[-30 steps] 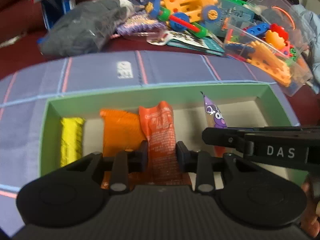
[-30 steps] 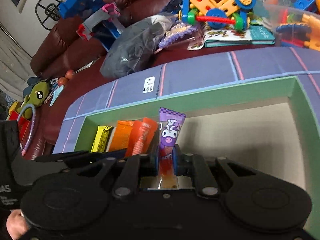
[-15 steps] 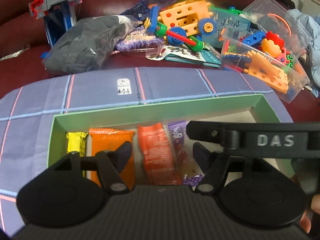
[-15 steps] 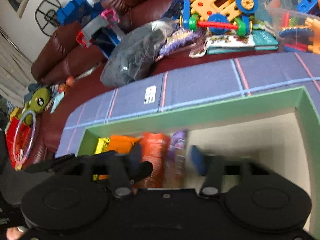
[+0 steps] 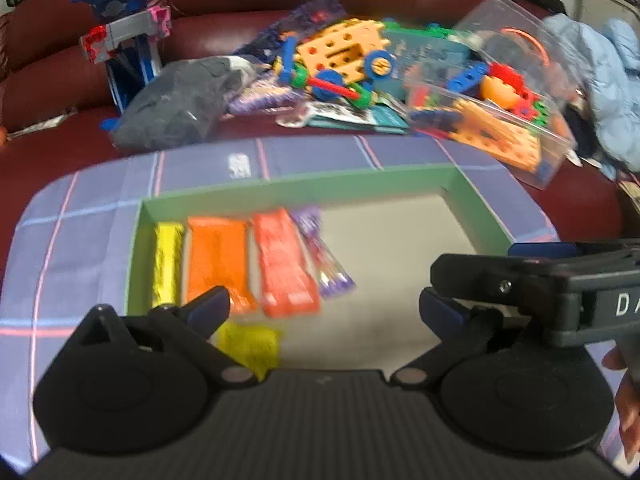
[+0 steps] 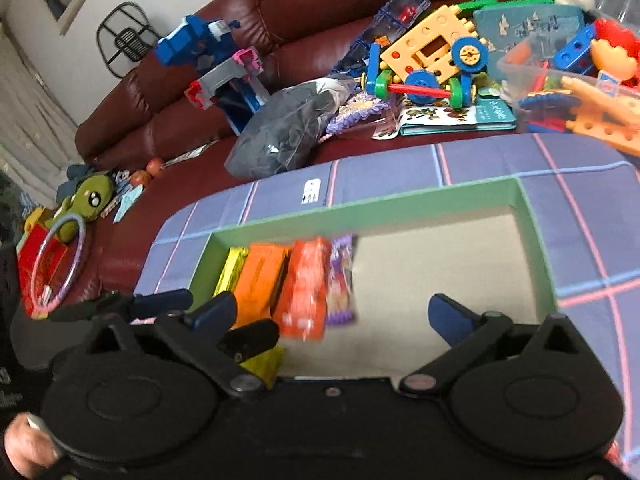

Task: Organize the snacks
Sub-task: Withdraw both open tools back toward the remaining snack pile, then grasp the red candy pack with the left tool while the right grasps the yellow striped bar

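Both views are evenly and softly lit, with no hard shadows cast. Glare is seen on the clear plastic toy bin (image 5: 500, 92) and a sheen on the dark red leather sofa (image 6: 320, 4). The row of bright snack packets (image 5: 248, 260) is smeared by motion blur. Straight lines are bowed toward the edges by fisheye distortion.

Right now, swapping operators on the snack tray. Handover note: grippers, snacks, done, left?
Left hand-held gripper: open, holding nothing, above the tray's near edge.
Right hand-held gripper: open, holding nothing.
Green-rimmed tray: yellow bar, orange pack, red-orange pack and purple stick lie side by side at its left end.
Left: one yellow snack sits apart near the front edge; probably line it up next.
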The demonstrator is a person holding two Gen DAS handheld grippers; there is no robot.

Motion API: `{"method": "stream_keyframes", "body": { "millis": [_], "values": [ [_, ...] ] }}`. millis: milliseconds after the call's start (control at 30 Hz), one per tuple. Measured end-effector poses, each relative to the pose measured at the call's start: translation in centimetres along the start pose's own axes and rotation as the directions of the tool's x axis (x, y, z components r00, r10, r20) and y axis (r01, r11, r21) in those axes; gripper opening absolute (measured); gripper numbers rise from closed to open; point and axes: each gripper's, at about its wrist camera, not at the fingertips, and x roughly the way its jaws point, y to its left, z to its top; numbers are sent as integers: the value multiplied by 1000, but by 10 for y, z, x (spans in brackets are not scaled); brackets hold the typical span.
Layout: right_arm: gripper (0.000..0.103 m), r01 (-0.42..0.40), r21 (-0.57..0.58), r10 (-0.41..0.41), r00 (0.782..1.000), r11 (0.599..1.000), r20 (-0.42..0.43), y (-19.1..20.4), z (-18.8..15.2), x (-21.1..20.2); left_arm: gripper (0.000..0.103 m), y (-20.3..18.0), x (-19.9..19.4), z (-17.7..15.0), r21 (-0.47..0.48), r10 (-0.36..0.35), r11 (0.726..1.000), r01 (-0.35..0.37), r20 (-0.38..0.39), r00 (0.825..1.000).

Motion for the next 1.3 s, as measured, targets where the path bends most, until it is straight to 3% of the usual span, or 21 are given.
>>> {"method": "stream_keyframes", "body": {
  "millis": [267, 633, 833, 933, 967, 1000, 1167, 1267, 1300],
  "values": [
    [103, 24, -11, -24, 1000, 1000, -3, -13, -63, -60, 103, -21, -30, -67, 12, -31, 999, 32, -56, 998],
    [103, 42, -72, -45, 998, 996, -40, 2, -144, -72, 102, -7, -22, -144, -32, 68, 997, -75, -178, 982],
    [103, 84, -107, -88, 996, 991, -35, 4, -166, -75, 90, 1, -1, -153, -103, 70, 990, -94, -215, 974],
    [103, 109, -148, -117, 992, 983, -43, 7, -176, -74, 70, 1, 2, -155, -100, 70, 991, -92, -205, 976],
    [103, 112, -162, -121, 991, 980, -49, 8, -178, -73, 56, 1, 0, -156, -83, 72, 992, -90, -193, 978],
    [103, 114, -180, -126, 990, 977, -57, 10, -181, -70, 53, 2, -2, -157, -66, 79, 994, -93, -188, 979],
    [103, 129, -293, -161, 983, 947, -85, 29, -190, -55, 53, 14, -7, -158, -67, 42, 996, -55, -192, 981],
    [97, 164, -395, -213, 974, 904, -83, 45, -197, -43, 55, 23, -9, -160, -73, 44, 996, -59, -195, 980],
    [91, 173, -432, -230, 970, 885, -84, 51, -199, -38, 55, 26, -11, -161, -74, 48, 995, -63, -194, 980]
  ]
}}
